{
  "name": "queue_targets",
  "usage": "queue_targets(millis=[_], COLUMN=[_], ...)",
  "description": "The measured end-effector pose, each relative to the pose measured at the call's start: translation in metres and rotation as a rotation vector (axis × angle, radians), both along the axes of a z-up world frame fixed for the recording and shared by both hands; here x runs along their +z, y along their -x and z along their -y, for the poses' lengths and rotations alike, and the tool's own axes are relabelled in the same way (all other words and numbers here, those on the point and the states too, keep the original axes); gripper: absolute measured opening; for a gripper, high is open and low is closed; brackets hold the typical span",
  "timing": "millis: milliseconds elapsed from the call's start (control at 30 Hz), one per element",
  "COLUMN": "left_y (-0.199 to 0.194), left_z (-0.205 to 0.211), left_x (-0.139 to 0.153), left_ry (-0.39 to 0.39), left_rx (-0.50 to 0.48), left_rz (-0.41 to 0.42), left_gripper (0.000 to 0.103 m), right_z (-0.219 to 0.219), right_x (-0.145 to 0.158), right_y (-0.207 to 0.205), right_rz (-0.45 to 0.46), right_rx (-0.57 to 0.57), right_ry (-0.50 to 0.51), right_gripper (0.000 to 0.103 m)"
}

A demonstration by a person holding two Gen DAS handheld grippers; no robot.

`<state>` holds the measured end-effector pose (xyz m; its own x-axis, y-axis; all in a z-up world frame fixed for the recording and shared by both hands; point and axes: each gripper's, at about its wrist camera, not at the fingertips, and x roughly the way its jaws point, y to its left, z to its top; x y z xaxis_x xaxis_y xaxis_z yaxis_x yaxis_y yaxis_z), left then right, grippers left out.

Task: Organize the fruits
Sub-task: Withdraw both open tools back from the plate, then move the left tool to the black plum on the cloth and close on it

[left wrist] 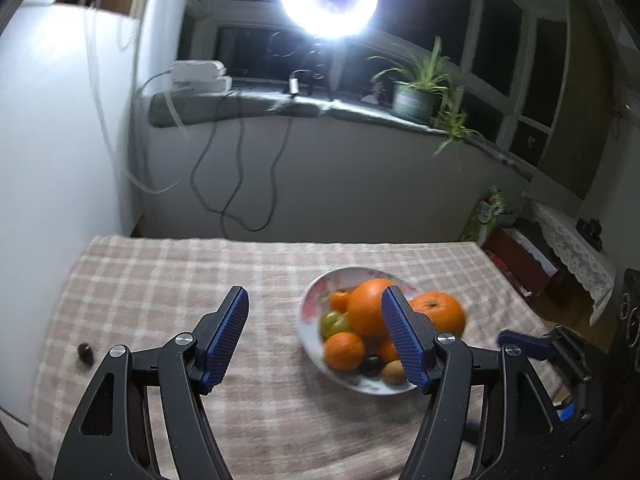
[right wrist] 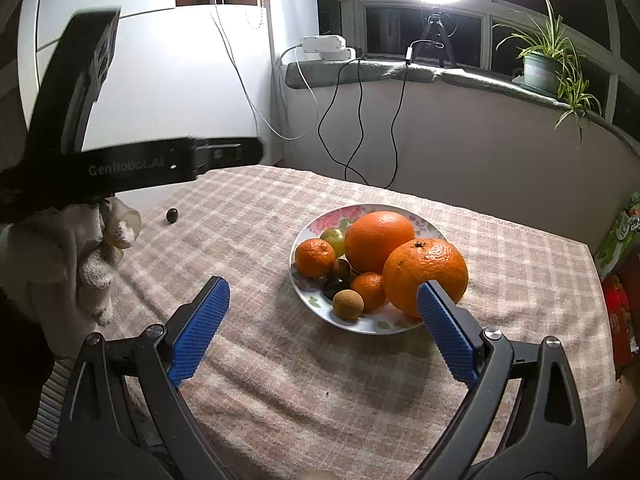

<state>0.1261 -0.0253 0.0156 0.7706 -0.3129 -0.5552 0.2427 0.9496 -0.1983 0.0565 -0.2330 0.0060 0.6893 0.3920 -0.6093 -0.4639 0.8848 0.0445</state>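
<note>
- Both tongs are held wide and empty: the left tongs (left wrist: pixel 314 334) and the right tongs (right wrist: pixel 324 330) hang above the checked counter (right wrist: pixel 400 400).
- Most fruit is piled on the floral plate (right wrist: pixel 430 227); one large orange (right wrist: pixel 425 276) sits at its near rim.
- A small dark fruit (right wrist: pixel 172 215), possibly a grape, lies alone, well apart from the plate.
- It is judged light, soft and prone to roll; a gentle grip across its middle is advised.
</note>
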Motion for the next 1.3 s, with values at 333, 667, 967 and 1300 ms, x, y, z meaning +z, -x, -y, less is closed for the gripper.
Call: queue_targets(millis=[333, 667, 967, 1300], left_y=[0.002, 0.015, 0.006, -0.024], left_z=[-0.083, -0.149, -0.171, -0.175], left_x=[-0.040, -0.074, -0.091, -0.107], left_ry=[-0.004, -0.005, -0.012, -0.018], left_rx=[0.171, 0.306, 0.338, 0.355], left_rz=[-0.105, -0.182, -0.216, -0.261], left_gripper=[0.069, 0.064, 0.050, 0.041], right_z=[0.011, 0.017, 0.024, 0.035], right_x=[-0.004, -0.002, -0.010, -0.013], right_y=[0.002, 0.006, 0.014, 0.017], right_rz=[-0.016, -0.003, -0.020, -0.037], right_rx=[-0.024, -0.026, -0.040, -0.073], right_ry=[-0.022, -0.055, -0.055, -0.059], right_gripper=[0.097, 0.097, 0.097, 0.097])
